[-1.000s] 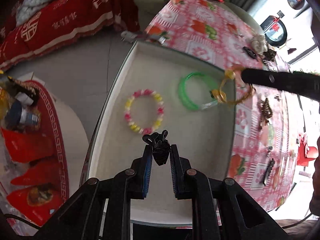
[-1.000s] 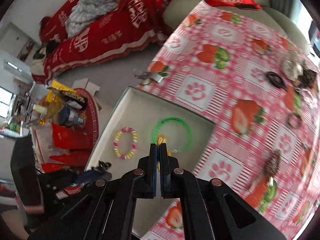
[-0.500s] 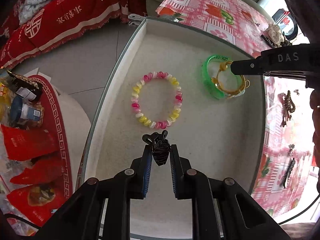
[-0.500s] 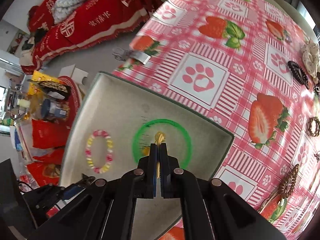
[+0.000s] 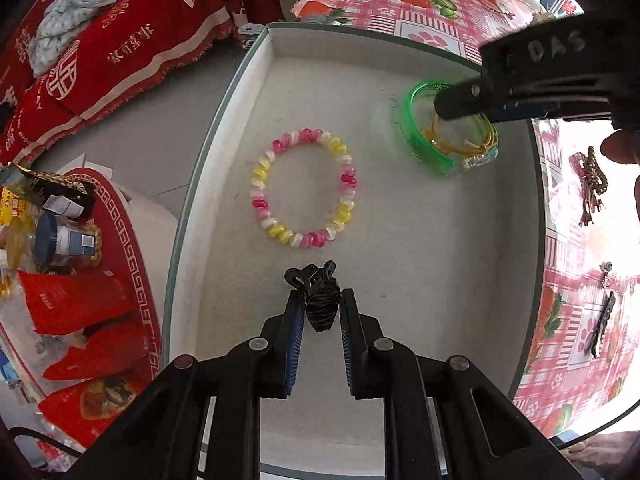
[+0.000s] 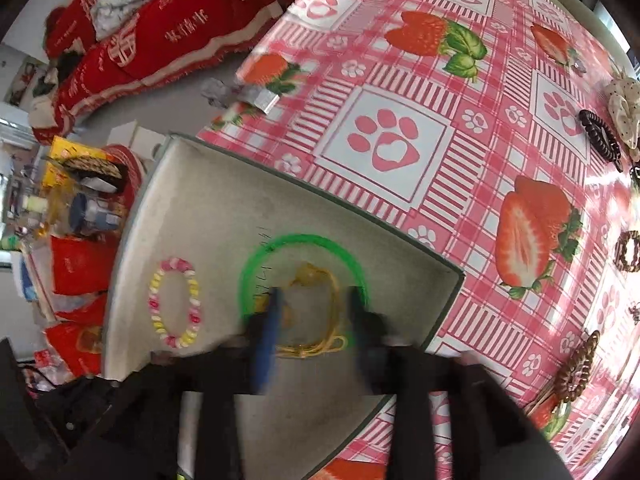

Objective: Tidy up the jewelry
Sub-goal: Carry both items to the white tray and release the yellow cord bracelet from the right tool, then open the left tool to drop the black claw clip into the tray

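A shallow grey tray (image 5: 400, 380) (image 6: 200, 184) lies on the strawberry tablecloth. My left gripper (image 5: 319, 308) is shut on a small black hair claw (image 5: 320, 302) just above the tray floor, below a pink, yellow and white bead bracelet (image 5: 304, 194) (image 6: 176, 304). A green bangle (image 5: 416, 132) (image 6: 304, 240) lies at the tray's right side. Inside it rests a gold bracelet (image 5: 460, 142) (image 6: 320, 312). My right gripper (image 6: 316, 300) is over that bracelet with its jaws opening, blurred, and the pads stand clear of the gold bracelet between them.
More hair ties and clips lie on the tablecloth to the right: a brown clip (image 6: 576, 368), a dark coil tie (image 6: 600, 134), a cream scrunchie (image 6: 624, 108). A red stool with jars and packets (image 5: 68, 240) stands beside the table. A red blanket (image 5: 120, 40) covers furniture beyond.
My right gripper came down into the tray with the gold bracelet, set it inside the green bangle and spread its jaws. My left gripper sank slightly toward the tray, still holding the black claw.
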Demonstrator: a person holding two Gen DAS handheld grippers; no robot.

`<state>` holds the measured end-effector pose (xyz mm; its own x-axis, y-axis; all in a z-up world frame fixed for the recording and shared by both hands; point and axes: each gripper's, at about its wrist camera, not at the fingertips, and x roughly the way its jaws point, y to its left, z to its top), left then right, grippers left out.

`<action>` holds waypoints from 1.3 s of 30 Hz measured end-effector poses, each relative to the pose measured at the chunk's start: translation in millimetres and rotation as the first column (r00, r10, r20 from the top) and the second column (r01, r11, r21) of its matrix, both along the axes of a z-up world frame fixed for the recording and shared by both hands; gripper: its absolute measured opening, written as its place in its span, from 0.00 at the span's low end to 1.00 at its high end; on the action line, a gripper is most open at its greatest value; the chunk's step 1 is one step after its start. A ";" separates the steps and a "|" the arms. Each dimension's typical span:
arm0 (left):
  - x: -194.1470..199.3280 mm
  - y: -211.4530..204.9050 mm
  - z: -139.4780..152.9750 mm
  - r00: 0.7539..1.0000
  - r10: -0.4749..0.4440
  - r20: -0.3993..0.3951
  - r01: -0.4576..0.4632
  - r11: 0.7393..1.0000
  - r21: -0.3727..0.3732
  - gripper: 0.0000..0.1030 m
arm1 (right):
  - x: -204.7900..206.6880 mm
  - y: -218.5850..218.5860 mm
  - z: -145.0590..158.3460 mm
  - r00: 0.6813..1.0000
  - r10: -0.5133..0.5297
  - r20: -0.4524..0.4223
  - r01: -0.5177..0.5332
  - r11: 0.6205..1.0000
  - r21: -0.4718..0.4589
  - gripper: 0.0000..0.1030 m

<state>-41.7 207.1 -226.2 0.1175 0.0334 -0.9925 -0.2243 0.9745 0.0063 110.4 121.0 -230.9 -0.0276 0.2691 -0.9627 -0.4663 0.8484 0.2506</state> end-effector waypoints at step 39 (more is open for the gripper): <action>56.1 -128.1 79.0 0.904 -0.414 0.106 0.416 0.909 0.001 1.00 | -105.9 -287.1 52.5 0.799 -0.602 0.013 0.600 0.794 -0.097 0.84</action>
